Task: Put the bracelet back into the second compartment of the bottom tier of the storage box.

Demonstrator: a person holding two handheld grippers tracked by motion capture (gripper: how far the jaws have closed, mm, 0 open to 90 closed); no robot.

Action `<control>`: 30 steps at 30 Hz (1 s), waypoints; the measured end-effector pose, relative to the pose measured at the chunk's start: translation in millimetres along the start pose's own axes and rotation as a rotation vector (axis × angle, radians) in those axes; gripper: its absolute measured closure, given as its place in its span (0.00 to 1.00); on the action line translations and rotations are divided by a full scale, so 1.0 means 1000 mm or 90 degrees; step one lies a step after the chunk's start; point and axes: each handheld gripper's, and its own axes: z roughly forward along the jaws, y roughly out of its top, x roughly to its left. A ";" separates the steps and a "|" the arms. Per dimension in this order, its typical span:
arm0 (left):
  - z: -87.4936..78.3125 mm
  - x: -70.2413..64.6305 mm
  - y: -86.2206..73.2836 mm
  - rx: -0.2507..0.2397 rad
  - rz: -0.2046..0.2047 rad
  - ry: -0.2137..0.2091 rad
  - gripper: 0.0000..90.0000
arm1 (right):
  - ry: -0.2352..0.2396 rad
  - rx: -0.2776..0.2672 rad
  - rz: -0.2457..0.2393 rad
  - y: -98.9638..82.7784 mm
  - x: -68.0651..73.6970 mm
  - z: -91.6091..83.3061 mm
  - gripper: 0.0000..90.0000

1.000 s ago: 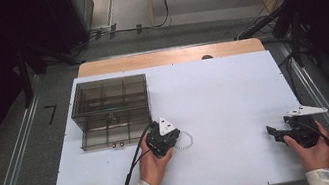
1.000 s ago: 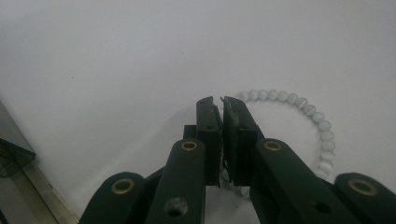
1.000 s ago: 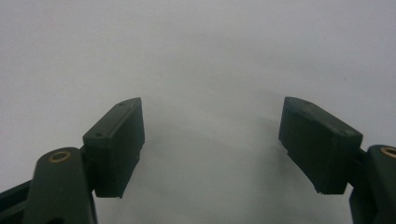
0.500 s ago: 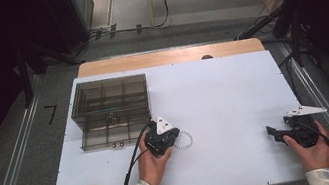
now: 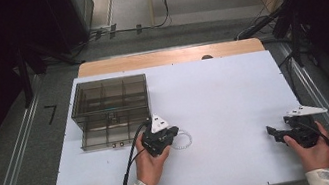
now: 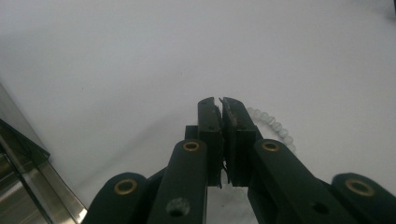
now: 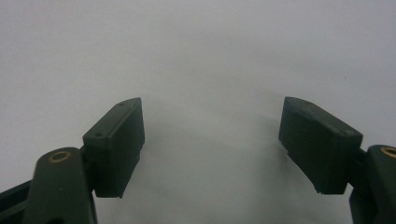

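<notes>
The bead bracelet (image 5: 181, 140) lies flat on the white table (image 5: 224, 97), a pale ring of small beads just right of our left gripper (image 5: 171, 133) and touching it or nearly so. In the left gripper view the bracelet (image 6: 273, 127) curves out from behind the right-hand jaw; those jaws are pressed together, and we cannot quite tell whether a bead or the cord is pinched between the tips, though the arc seems to start right at them. We read this as a grip at the ring's near edge. Being a loop, the bracelet has no real long axis and points nowhere; what matters is that it spreads away from the jaw tips towards the table's middle, so any lift or drag would begin from that edge.

The left hand is by far the nearer. Our right gripper (image 5: 274, 133) rests well apart near the table's right edge, its jaws wide and bare over the table in the right gripper view (image 7: 212, 144).

The clear compartment box (image 5: 111, 112) stands just behind and left of the left gripper, its corner (image 6: 18, 154) showing at the left edge, the likely place for the bracelet
</notes>
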 end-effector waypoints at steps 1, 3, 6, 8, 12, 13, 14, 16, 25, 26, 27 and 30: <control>-0.002 0.001 0.001 0.000 -0.002 0.002 0.98 | 0.000 0.000 0.000 0.000 0.000 0.000 0.23; -0.006 0.002 0.003 -0.008 -0.004 0.003 0.98 | 0.000 -0.001 0.001 0.000 0.000 0.000 0.23; -0.012 0.005 0.005 -0.014 -0.008 0.007 0.98 | 0.000 0.000 0.001 0.000 0.000 0.000 0.23; -0.016 0.007 0.006 -0.019 -0.008 0.009 0.98 | 0.000 0.000 0.001 0.000 0.000 0.000 0.23; -0.027 0.010 0.009 -0.031 -0.012 0.011 0.98 | -0.001 0.000 0.001 0.000 0.000 0.000 0.23; -0.029 0.011 0.009 -0.035 -0.012 0.013 0.98 | -0.001 0.000 0.000 0.000 0.000 0.000 0.23; -0.031 0.012 0.009 -0.037 -0.015 0.013 0.98 | -0.001 0.001 0.000 0.000 0.000 0.000 0.23; -0.037 0.014 0.010 -0.042 -0.018 0.016 0.98 | -0.001 0.001 0.000 0.000 0.000 0.000 0.23; -0.048 0.020 0.009 -0.056 -0.028 0.025 0.98 | -0.001 0.002 0.000 0.000 0.001 0.000 0.23; -0.048 0.020 0.009 -0.056 -0.027 0.027 0.98 | 0.000 0.001 0.000 0.000 0.001 0.000 0.23; -0.049 0.021 0.009 -0.058 -0.029 0.026 0.98 | 0.000 0.001 0.001 0.000 0.001 0.000 0.23; -0.050 0.021 0.009 -0.058 -0.029 0.028 0.98 | -0.001 0.001 0.000 0.000 0.000 0.000 0.23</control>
